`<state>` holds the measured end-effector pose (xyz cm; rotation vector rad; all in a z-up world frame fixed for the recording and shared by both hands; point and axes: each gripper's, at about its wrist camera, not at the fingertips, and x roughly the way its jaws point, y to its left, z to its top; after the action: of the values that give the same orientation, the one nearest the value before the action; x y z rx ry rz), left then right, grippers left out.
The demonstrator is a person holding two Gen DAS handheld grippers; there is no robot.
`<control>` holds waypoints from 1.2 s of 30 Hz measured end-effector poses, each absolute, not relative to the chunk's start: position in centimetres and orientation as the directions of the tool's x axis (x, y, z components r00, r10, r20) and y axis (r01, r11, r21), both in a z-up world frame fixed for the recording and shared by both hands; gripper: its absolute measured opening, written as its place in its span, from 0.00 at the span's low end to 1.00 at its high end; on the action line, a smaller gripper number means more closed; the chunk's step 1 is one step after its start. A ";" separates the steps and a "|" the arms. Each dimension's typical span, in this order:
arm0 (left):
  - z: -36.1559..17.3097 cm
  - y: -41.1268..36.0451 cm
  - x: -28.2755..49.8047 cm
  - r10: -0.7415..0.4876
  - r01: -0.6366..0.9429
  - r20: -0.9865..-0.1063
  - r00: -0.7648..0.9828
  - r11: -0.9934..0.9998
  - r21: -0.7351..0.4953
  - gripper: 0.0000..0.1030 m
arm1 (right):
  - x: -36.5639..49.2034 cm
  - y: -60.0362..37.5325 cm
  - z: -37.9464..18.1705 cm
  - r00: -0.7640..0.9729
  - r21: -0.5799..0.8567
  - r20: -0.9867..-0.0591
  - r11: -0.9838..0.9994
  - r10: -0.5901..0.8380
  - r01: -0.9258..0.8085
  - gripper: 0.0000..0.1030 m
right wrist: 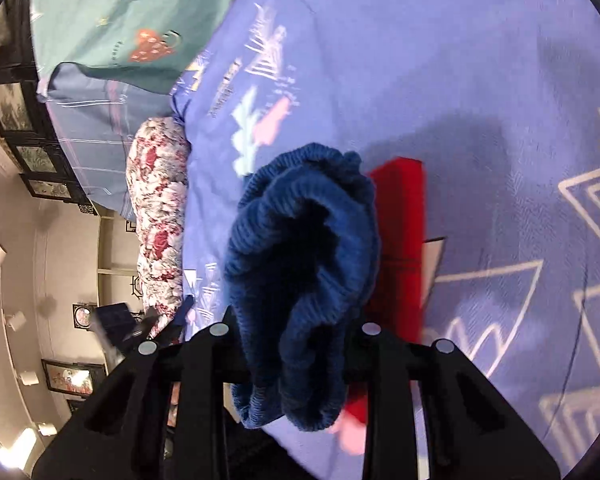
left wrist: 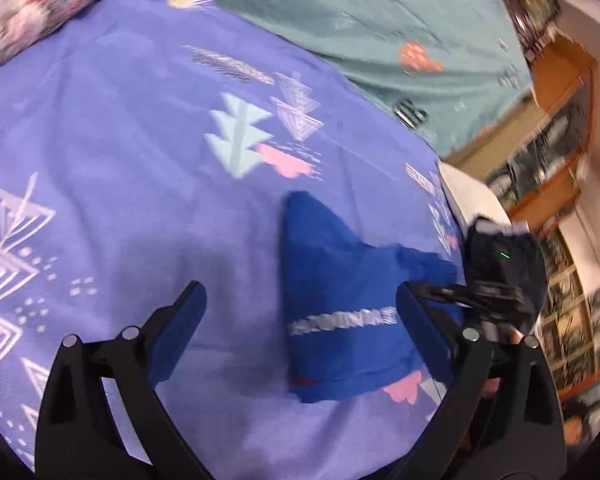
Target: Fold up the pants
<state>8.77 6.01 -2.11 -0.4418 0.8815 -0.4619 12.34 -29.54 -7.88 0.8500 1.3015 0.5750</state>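
Right claw (right wrist: 300, 344): clamped on a bunched wad of the blue pants (right wrist: 304, 280), lifted so I can carry that end over for the fold.
Left claw (left wrist: 300, 320): jaws wide, holding nothing, parked low next to the cloth, I'd guess ready to pin it.
Pants: rest lies on the bed (left wrist: 120, 200), rising toward my right claw (left wrist: 496, 280).
Edges: bed's edge is close on the right claw's side.
Room: loads of bare sheet further in, pillow (right wrist: 160, 200) well apart.
Red thing (right wrist: 400, 240): just beside the wad, can't tell what.
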 end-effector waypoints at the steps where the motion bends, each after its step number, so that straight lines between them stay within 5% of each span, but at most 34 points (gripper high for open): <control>1: -1.7 4.5 8.6 -0.561 0.243 -0.627 0.540 0.817 -0.523 0.94 | 12.4 -29.4 -8.4 0.192 0.809 -0.587 0.580 0.787 0.095 0.38; 3: -1.5 1.5 8.3 -0.589 0.332 -0.641 0.492 0.808 -0.488 0.94 | 12.0 -29.5 -8.4 0.186 0.818 -0.573 0.570 0.798 0.078 0.44; 8: -4.0 -4.0 8.0 -0.620 0.452 -0.708 0.337 0.767 -0.456 0.94 | 9.9 -31.9 -2.9 0.317 0.660 -0.708 0.751 0.631 -0.017 0.68; 11: -5.2 -6.0 7.6 -0.604 0.497 -0.740 0.297 0.759 -0.420 0.96 | 8.8 -33.1 -0.2 0.423 0.604 -0.712 0.796 0.560 -0.039 0.68; 17: -7.7 -7.4 6.8 -0.579 0.508 -0.775 0.252 0.761 -0.403 0.97 | 11.1 -25.9 1.9 0.355 0.676 -0.615 0.702 0.704 -0.222 0.68; 21: -7.6 -5.7 6.5 -0.615 0.482 -0.750 0.244 0.748 -0.457 0.97 | 13.4 -25.1 -5.5 0.178 0.673 -0.727 0.740 0.663 -0.010 0.67; 24: -7.4 -4.9 6.0 -0.630 0.492 -0.737 0.243 0.736 -0.466 0.97 | 12.5 -27.5 -6.7 0.185 0.731 -0.675 0.681 0.714 0.038 0.51; 32: -6.7 -7.8 5.4 -0.621 0.583 -0.750 0.228 0.704 -0.405 0.97 | 14.3 -18.3 1.4 0.180 0.646 -0.690 0.709 0.701 -0.284 0.69; 36: -7.4 -7.2 5.8 -0.643 0.566 -0.732 0.227 0.699 -0.438 0.97 | 19.3 -12.2 -3.2 0.095 0.565 -0.792 0.783 0.603 -0.259 0.69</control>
<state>5.79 -7.21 -7.40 -0.0856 1.0517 -0.8336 19.35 -12.16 -3.16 0.3141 1.3316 0.6548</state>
